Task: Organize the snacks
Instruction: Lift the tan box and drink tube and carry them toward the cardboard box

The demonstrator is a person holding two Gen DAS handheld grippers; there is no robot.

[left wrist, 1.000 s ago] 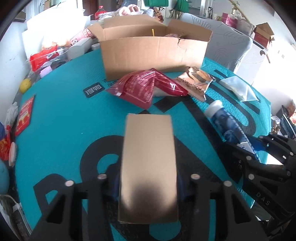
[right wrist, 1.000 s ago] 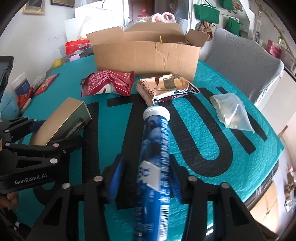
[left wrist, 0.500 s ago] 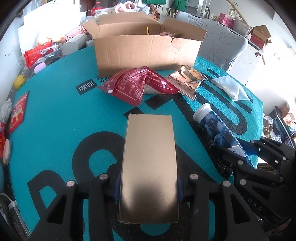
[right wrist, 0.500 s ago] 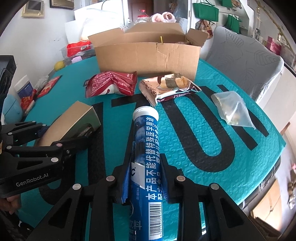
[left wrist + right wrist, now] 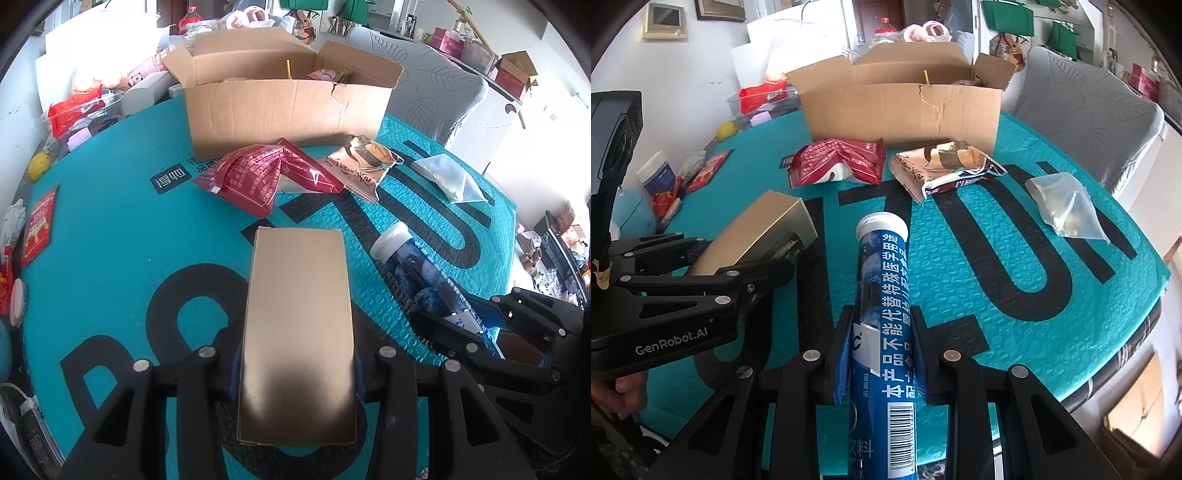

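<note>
Nearest you, your left hand-held gripper [image 5: 297, 363] is clamped on a gold box [image 5: 297, 325], its pads pressing the box's two long sides while the box juts forward over the surface [image 5: 110, 229]. Your right hand-held gripper [image 5: 881, 354] is closed tight on a blue tube [image 5: 882, 295] with a white cap, which points away from you between the fingers. In the right wrist view the gold box sits just left of the tube, and your hand [image 5: 622, 395] shows at the lower left edge under the left tool.

Farther out on the teal mat lie three loose snacks in a row: a red packet [image 5: 266, 177] on the left, a brown wrapper [image 5: 364, 166] touching its right end, and a clear bag [image 5: 447, 177] apart to the right.

Beyond them stands an open cardboard box [image 5: 284, 107], flaps up, with some items already inside; the red packet and brown wrapper lie just in front of its near wall.

At the far left edge of the surface you have a yellow lemon [image 5: 38, 166] and a flat red sachet [image 5: 38, 225].
</note>
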